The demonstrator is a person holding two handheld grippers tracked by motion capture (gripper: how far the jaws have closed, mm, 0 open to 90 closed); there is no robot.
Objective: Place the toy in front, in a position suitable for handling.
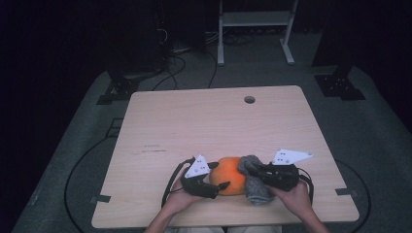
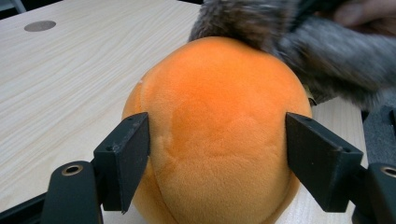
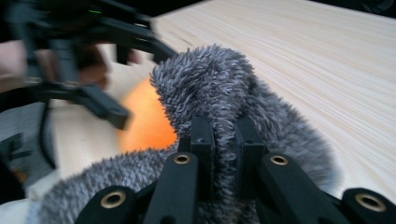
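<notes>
A person works a grey fuzzy cover (image 1: pixel 255 182) over an orange plush ball (image 1: pixel 230 174) at the table's (image 1: pixel 214 121) near edge. The right gripper (image 3: pixel 223 140) is clenched on the fuzzy fabric, while the left gripper (image 2: pixel 217 161) straddles the ball half open, pads at its sides. Next, likely, a firmer hold and a pull across

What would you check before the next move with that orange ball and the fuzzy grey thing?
1. Right gripper pinched on the grey fuzzy cloth: ok.
2. Left gripper jaws on either side of the orange plush ball: ok.
3. Left jaws pressing firmly on the ball: cannot tell.
4. Cloth draped onto the ball's top: ok, they touch.
5. Ball resting on the table: ok.
6. Cloth fully off the ball: not ok.
</notes>
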